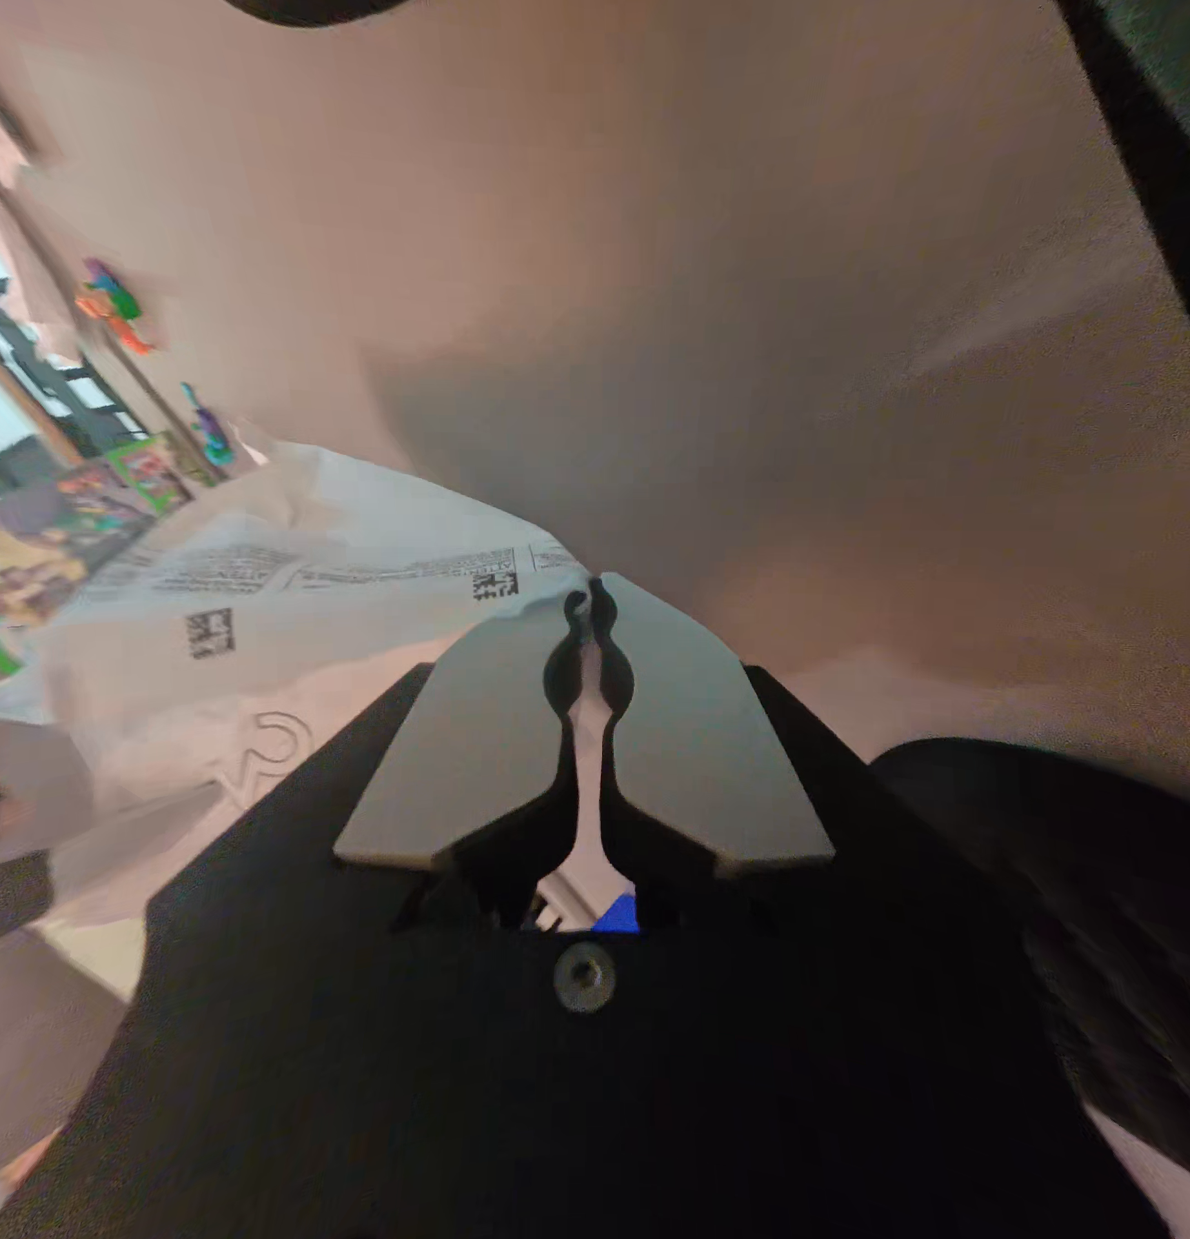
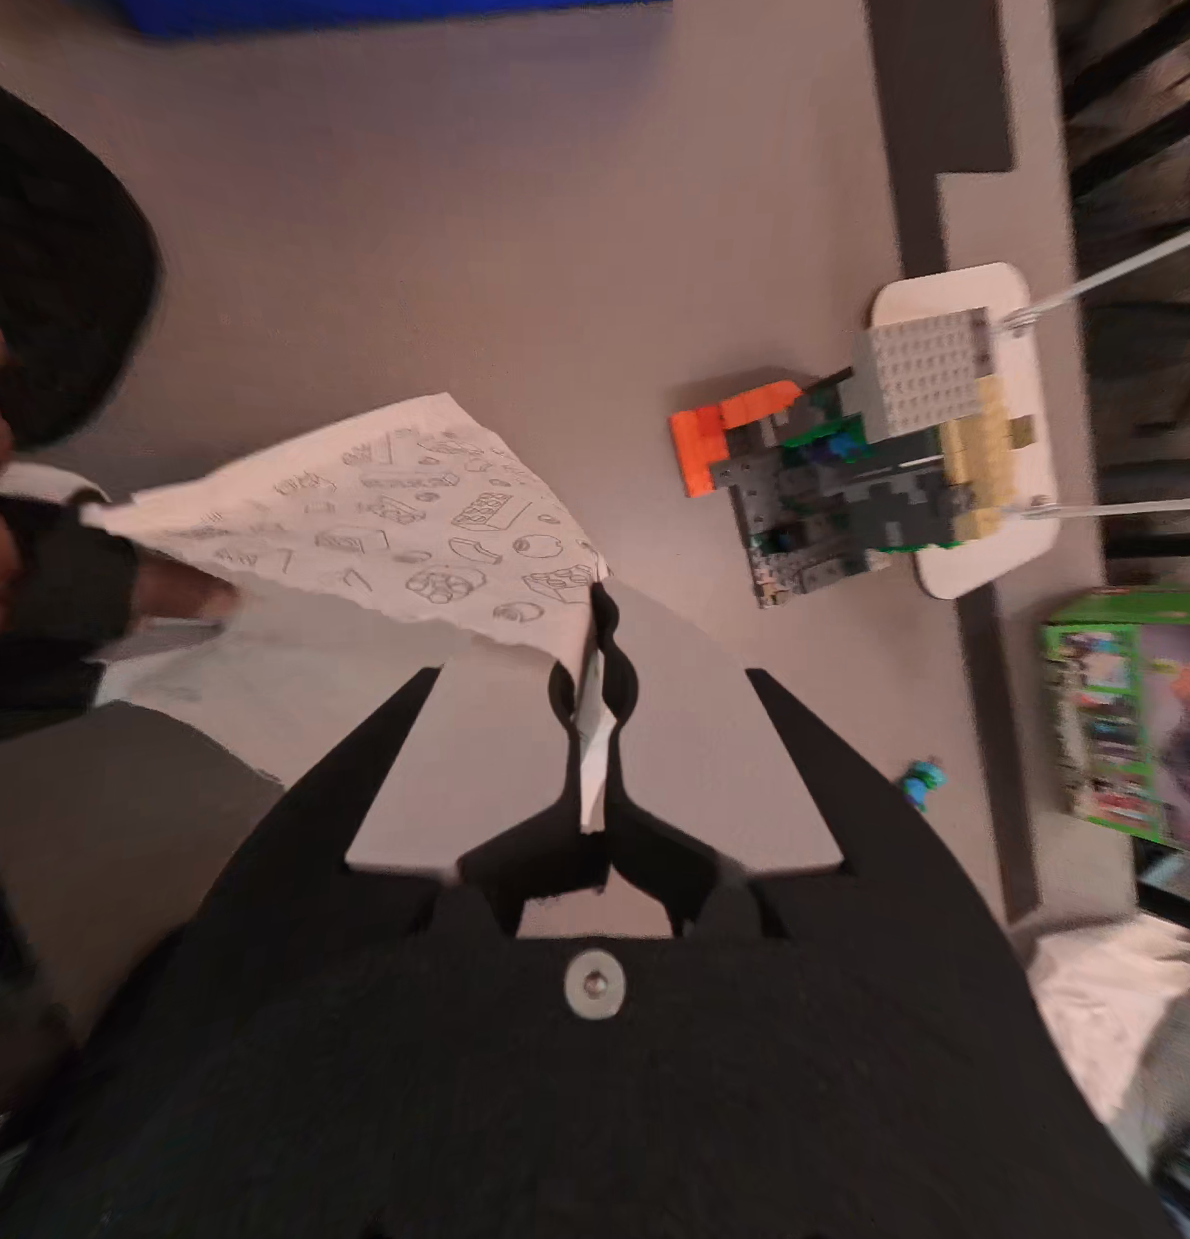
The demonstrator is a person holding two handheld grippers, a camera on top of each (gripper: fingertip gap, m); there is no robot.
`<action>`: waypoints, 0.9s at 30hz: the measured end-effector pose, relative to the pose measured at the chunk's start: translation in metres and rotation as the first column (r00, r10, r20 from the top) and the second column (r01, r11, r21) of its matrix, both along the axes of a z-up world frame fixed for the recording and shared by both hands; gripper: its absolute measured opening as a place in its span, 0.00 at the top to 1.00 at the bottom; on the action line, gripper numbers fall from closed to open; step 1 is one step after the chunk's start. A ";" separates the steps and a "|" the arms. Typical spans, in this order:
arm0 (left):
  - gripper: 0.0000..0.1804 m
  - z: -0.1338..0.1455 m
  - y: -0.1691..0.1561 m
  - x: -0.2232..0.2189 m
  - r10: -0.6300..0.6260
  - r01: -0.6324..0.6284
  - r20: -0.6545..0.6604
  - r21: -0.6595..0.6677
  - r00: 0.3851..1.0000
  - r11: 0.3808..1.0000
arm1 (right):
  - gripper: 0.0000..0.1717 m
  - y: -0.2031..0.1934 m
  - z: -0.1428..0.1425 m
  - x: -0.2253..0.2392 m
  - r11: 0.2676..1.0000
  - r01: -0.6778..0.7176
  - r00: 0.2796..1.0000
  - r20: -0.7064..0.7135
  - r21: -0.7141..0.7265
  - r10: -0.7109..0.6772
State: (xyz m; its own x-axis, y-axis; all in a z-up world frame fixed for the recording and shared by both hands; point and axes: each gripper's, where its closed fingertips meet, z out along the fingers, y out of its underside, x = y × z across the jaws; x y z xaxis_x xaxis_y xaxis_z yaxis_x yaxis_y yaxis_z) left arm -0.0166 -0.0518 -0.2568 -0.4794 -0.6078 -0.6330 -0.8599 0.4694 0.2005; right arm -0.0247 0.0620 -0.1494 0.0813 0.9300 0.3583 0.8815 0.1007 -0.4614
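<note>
A white paper bag stretches between both grippers. In the right wrist view its side (image 2: pixel 378 529) bears line drawings of bricks. My right gripper (image 2: pixel 599 597) is shut on its right corner, and a strip of paper runs down between the pads. At the far left of that view the left gripper (image 2: pixel 86 509), in a dark-gloved hand (image 2: pixel 62 576), pinches the opposite corner. In the left wrist view the bag (image 1: pixel 297 603) shows printed blocks and square codes. My left gripper (image 1: pixel 591 593) is shut on the bag's edge at the fingertips.
A brick model (image 2: pixel 847 483) with an orange part lies against a white board (image 2: pixel 1008 556) on the grey table (image 2: pixel 512 234). A green box (image 2: pixel 1129 724) and a small blue-green figure (image 2: pixel 922 781) lie to the right. Crumpled white paper (image 2: pixel 1115 1006) lies at lower right. Colourful figures (image 1: pixel 109 302) stand far left.
</note>
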 end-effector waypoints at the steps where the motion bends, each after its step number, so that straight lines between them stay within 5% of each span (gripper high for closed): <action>1: 1.00 0.004 0.000 0.003 -0.008 0.008 0.000 0.015 1.000 1.000 | 1.00 0.005 0.002 0.001 1.000 0.009 1.000 0.016 0.011 -0.010; 13: 1.00 0.009 0.004 0.006 -0.015 0.015 -0.012 0.027 1.000 1.000 | 1.00 0.025 -0.004 0.010 0.995 0.048 0.994 0.097 0.082 -0.056; 18: 1.00 0.016 0.010 0.007 0.004 -0.006 0.088 0.019 0.996 1.000 | 1.00 0.026 -0.007 0.018 0.994 0.069 0.990 0.114 0.083 -0.078; 22: 1.00 0.034 0.021 -0.005 0.050 -0.053 0.149 0.014 0.988 0.999 | 0.90 0.016 0.007 0.015 0.998 0.056 0.998 -0.008 -0.005 -0.056; 27: 1.00 0.055 0.030 -0.015 0.081 -0.083 0.211 0.002 0.974 0.997 | 0.75 -0.006 0.060 0.014 0.976 -0.048 0.937 -0.347 -0.213 -0.030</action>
State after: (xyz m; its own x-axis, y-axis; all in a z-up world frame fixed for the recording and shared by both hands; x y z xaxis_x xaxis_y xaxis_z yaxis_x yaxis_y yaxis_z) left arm -0.0319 -0.0217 -0.2018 -0.2836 -0.6320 -0.7212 -0.9189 0.3943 0.0158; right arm -0.0111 0.0560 -0.0890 0.1554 0.9827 0.1008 0.6620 -0.0279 -0.7490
